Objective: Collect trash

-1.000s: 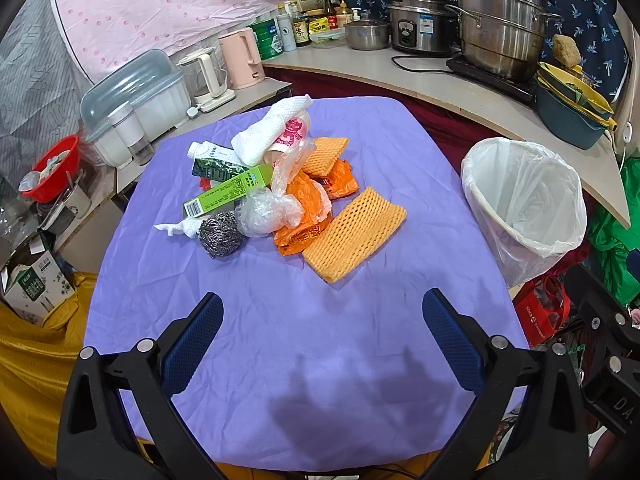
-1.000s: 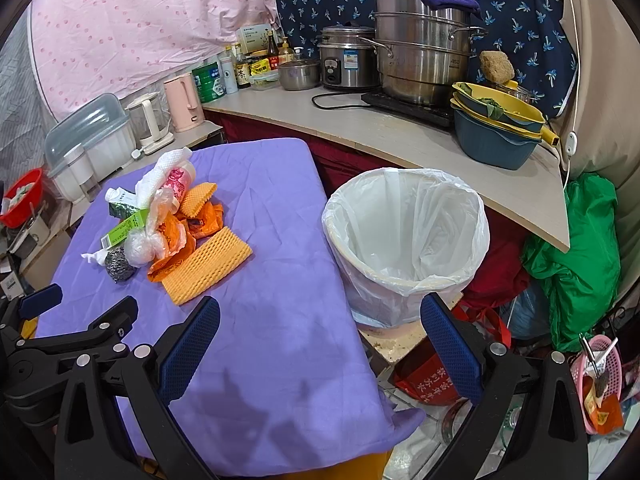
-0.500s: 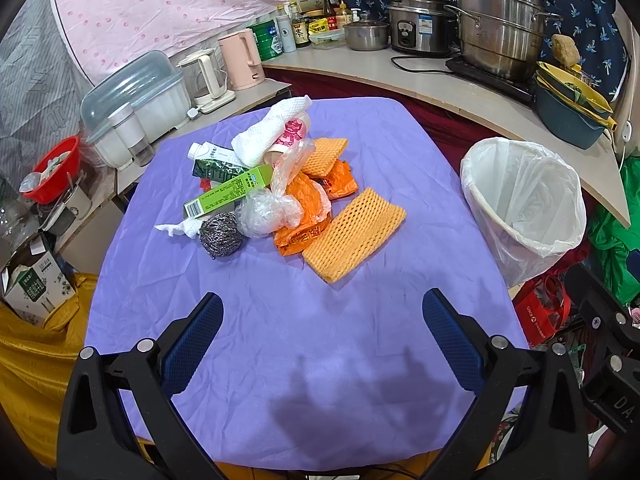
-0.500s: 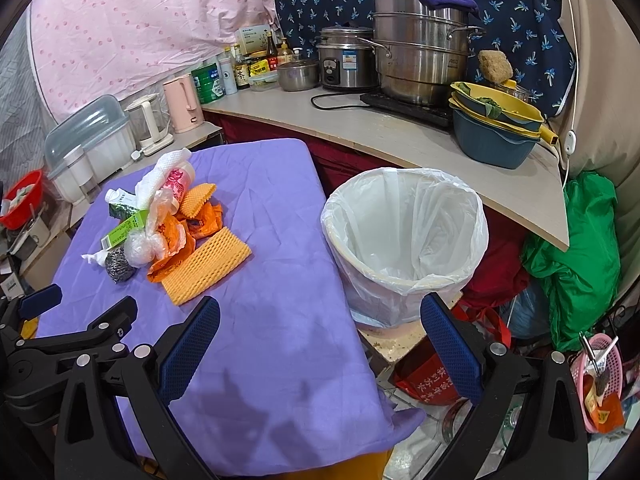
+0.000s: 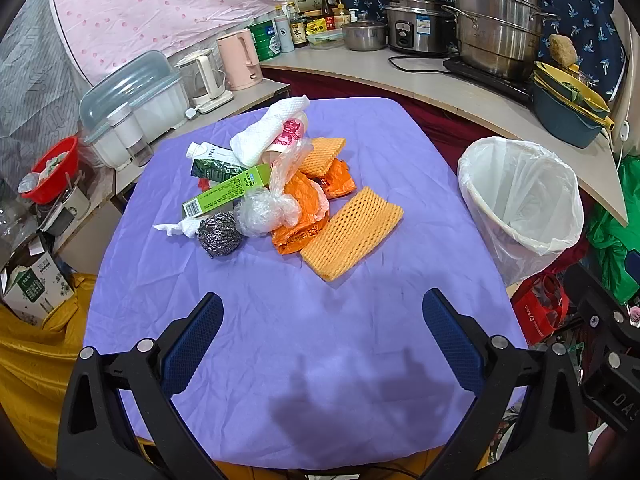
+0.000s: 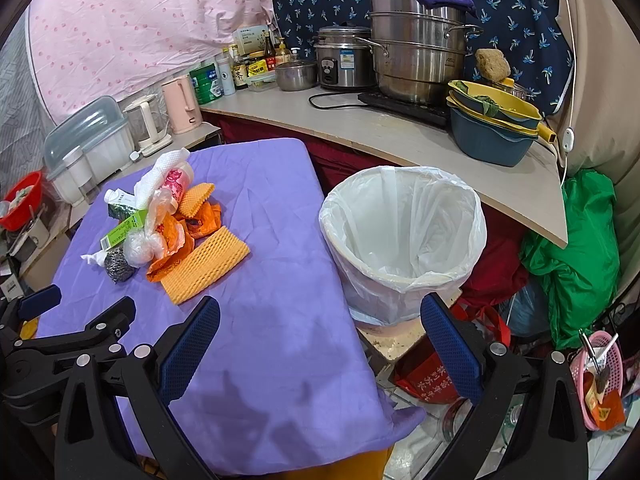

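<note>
We record the trash as one heap on the purple-covered table [image 5: 304, 360], toward its far left part. The heap holds an orange foam net sleeve [image 5: 352, 233] lying flat nearest the right edge, a second foam net [image 5: 321, 155] behind it, crumpled orange bags [image 5: 310, 204], a clear plastic bag [image 5: 266, 212], a steel scourer [image 5: 219, 234], a green carton [image 5: 226, 195], a paper towel [image 5: 266, 134]. A white-lined bin [image 6: 402, 236] stands upright, empty, just beside the table's right edge.

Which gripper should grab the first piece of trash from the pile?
Left. The left gripper is open and faces the pile, with the orange foam net nearest. The right gripper, also open, points toward the lined bin.
</note>
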`<state>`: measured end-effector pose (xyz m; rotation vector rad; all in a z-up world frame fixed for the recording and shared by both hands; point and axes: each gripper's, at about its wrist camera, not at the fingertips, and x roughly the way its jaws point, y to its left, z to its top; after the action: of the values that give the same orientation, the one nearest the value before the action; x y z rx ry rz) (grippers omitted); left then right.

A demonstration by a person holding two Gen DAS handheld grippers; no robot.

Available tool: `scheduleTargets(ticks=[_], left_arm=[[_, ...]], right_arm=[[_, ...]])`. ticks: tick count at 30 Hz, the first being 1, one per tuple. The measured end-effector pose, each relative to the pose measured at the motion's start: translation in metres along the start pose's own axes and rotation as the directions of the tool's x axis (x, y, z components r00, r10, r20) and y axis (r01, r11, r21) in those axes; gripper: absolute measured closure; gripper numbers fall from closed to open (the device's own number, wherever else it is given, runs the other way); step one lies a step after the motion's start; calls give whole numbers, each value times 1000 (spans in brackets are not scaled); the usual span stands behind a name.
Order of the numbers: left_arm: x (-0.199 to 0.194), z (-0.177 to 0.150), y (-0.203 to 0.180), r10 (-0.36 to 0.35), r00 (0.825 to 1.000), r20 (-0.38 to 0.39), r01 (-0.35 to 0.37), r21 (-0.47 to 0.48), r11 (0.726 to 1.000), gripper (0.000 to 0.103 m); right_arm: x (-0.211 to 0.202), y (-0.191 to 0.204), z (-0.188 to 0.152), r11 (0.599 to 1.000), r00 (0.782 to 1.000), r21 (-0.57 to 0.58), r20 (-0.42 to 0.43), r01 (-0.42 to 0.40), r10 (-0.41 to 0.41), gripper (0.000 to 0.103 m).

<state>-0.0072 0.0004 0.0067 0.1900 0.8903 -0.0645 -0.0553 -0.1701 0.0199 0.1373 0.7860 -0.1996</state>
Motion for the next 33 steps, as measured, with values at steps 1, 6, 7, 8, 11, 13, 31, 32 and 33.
scheduleTargets(ticks=[1,6,7,8,11,13,31,32,33], left_arm=[[0,0,-1,0,1000,-1,0,0,1000,8],[4,1,3,-1,1000,-11,0,-11,1000,8],[5,1,5,1,1000,-10,-1,-16,1000,7],[7,1,8,5,1000,-8,-5,-21,1000,8],[15,1,21,0,1000,-10,-1,-33,999,7],[24,2,30,0,1000,-18,-1,-46,999,7],[126,20,130,-60,995,-83,45,-165,985,7],[130,21,132,-63,994,-86,49,-166,985,7],[135,22,133,-71,993,-89,55,-167,984,7]], right_arm=[[1,1,0,1000,1000,1,-1,-1,1,7],[4,3,-1,1000,1000,2,-4,3,-3,7],[5,4,-2,1000,1000,3,-5,6,-6,7],[7,6,-2,1000,1000,4,-5,11,-11,7],[15,13,-2,1000,1000,-1,-4,15,-15,7],[22,19,-1,1000,1000,7,-1,1,-1,7],[132,108,-3,996,994,8,-64,-84,84,7],[142,114,-5,997,994,0,-77,-73,73,9],[149,119,-5,997,994,-8,-86,-72,71,12]])
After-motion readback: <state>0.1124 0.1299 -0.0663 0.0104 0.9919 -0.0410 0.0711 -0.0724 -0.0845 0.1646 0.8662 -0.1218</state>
